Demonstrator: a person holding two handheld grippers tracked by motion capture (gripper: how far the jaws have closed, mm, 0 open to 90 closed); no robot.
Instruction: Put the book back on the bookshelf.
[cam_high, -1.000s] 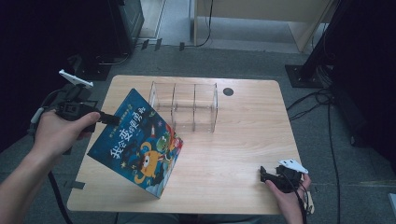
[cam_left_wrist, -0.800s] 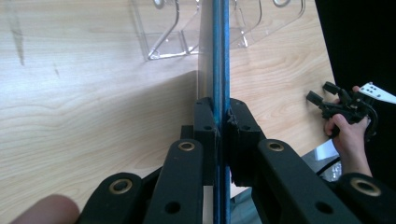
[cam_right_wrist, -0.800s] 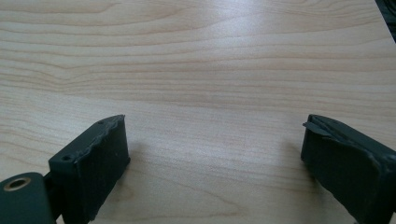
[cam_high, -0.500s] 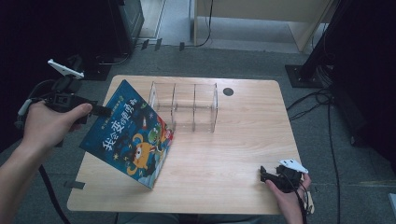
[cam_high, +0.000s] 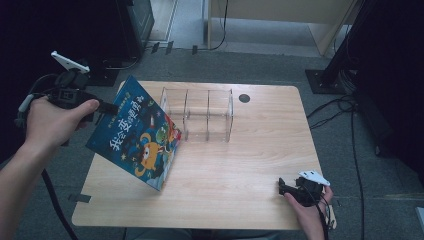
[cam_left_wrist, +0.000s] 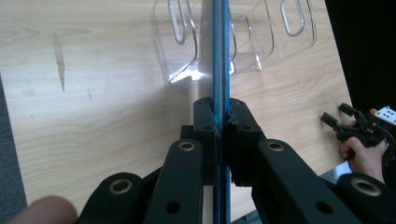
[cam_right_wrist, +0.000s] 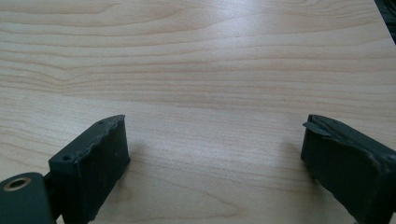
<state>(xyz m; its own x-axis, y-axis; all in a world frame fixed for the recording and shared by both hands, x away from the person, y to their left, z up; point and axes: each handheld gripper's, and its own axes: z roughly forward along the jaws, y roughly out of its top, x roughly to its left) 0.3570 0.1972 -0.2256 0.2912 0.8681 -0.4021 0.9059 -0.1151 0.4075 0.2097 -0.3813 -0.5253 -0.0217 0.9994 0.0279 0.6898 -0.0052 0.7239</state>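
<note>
Left gripper (cam_high: 107, 106) raised left of the clear organizer (cam_high: 197, 115), clamped on tilted blue picture book (cam_high: 135, 132); cover characters unreadable. Right gripper (cam_right_wrist: 212, 163) jaws apart.

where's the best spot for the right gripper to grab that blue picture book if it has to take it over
Probably the book's free lower edge, the one nearest the person, coming in from the table's right side. The book hangs tilted with the left gripper shut on its upper left edge, so that side is taken. It is thin, so the right gripper's open jaws should straddle the edge, flat on both covers.
</note>
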